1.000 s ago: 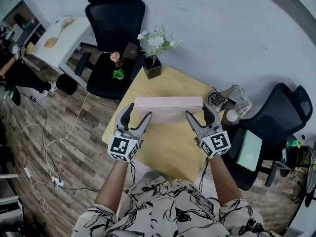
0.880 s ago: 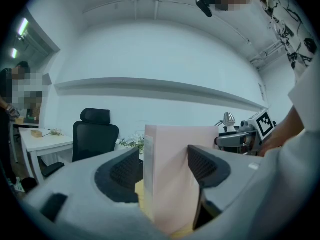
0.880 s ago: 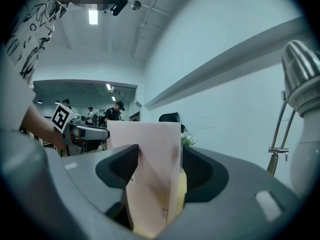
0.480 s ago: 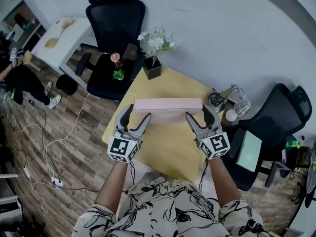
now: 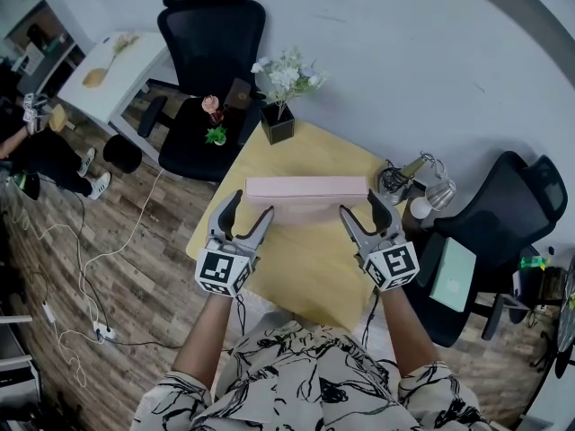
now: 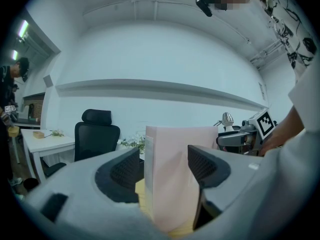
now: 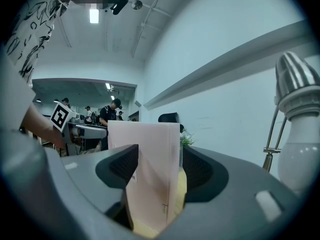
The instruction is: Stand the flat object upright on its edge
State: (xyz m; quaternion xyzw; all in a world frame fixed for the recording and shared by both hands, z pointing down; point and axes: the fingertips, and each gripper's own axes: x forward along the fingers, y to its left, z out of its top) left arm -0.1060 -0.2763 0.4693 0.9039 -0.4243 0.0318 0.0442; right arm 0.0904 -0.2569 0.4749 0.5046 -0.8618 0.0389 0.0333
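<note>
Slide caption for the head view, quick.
Pale pink flat box stands on its long edge on the yellow wooden table, left gripper and right gripper straddling its ends.

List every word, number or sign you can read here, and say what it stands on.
No words or numbers can be read anywhere.
Left tool and right tool: their marker cubes show only black-and-white square patterns, no letters.
Pink box: a pale label at its end, too blurred to read.
</note>
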